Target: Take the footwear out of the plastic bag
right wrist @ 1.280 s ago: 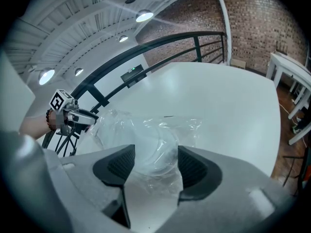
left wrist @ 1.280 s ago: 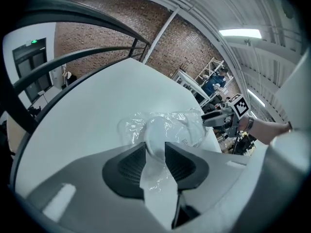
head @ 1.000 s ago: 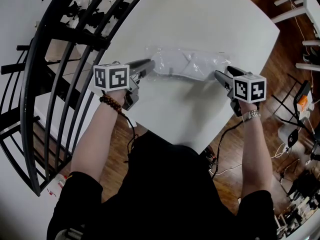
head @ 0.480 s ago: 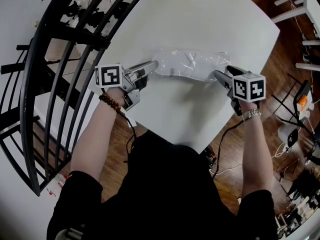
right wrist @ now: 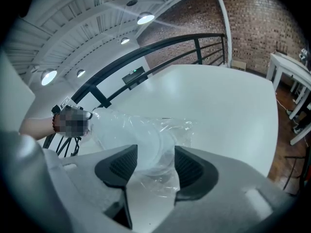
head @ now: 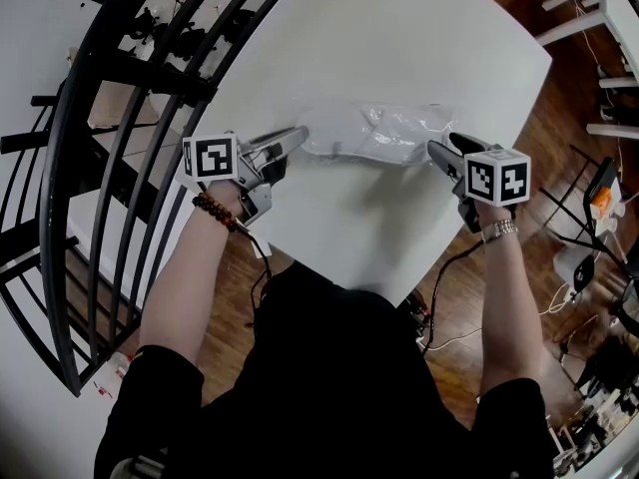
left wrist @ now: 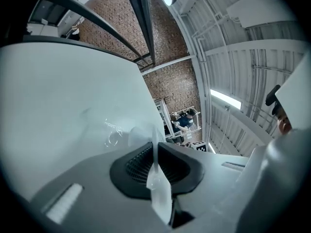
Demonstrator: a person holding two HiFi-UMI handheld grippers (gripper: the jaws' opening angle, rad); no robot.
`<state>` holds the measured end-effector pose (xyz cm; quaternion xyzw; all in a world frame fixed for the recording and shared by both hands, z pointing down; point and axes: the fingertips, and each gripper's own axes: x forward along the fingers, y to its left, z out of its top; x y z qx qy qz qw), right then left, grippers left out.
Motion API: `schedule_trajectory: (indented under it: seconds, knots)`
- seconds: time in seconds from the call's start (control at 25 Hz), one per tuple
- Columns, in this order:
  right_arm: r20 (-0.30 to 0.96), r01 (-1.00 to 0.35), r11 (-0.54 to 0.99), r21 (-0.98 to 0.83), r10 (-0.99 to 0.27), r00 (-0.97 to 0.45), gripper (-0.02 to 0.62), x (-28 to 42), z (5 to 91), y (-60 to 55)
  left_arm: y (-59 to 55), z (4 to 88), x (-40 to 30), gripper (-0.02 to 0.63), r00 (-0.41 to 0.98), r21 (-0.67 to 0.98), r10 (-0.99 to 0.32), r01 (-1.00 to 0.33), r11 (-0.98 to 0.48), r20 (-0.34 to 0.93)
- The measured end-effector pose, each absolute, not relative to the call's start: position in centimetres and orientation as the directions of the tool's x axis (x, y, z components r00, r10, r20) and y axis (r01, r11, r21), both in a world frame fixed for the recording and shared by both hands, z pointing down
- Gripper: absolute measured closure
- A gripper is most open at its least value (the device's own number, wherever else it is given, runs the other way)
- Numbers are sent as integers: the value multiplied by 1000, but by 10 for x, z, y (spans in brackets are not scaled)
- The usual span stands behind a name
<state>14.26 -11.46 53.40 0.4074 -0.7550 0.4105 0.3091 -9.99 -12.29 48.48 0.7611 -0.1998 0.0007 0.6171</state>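
Closing on the plastic bag [head: 384,133], left hand-held gripper [head: 299,134] lies near-level.

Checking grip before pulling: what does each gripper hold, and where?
Left gripper, jaws just closed, pinches the plastic bag's edge. Right gripper, jaws closing, straddles the bagged footwear's end; grip unclear.

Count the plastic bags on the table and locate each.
1. The bag lies on the table, its left end pinched in the left claw, its right end between the right claw's jaws; both have just been closing. No other bag shows.
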Motion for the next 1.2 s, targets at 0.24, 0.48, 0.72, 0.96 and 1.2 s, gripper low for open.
schedule_trajectory:
  seconds: [0.24, 0.48, 0.72, 0.96, 1.2]
  knots:
    - [759, -852, 282, -441, -390, -522, 368, 144, 529, -112, -121, 484, -101, 557, 926, 960, -318, -253, -123, 204]
    - [730, -838, 250, -485, -412, -545, 370, 152, 524, -112, -121, 493, -105, 557, 916, 958, -334, -268, -101, 221]
    - [763, -873, 241, -423, -425, -487, 558, 172, 527, -114, -123, 494, -104, 557, 909, 958, -349, -272, -86, 227]
    - [787, -895, 258, -363, -429, -443, 595, 175, 530, -117, -122, 488, -97, 557, 918, 971, -347, -231, -70, 193]
    - [786, -903, 254, -346, -448, -426, 600, 171, 526, -114, -114, 481, -101, 557, 919, 970, -349, -228, -89, 184]
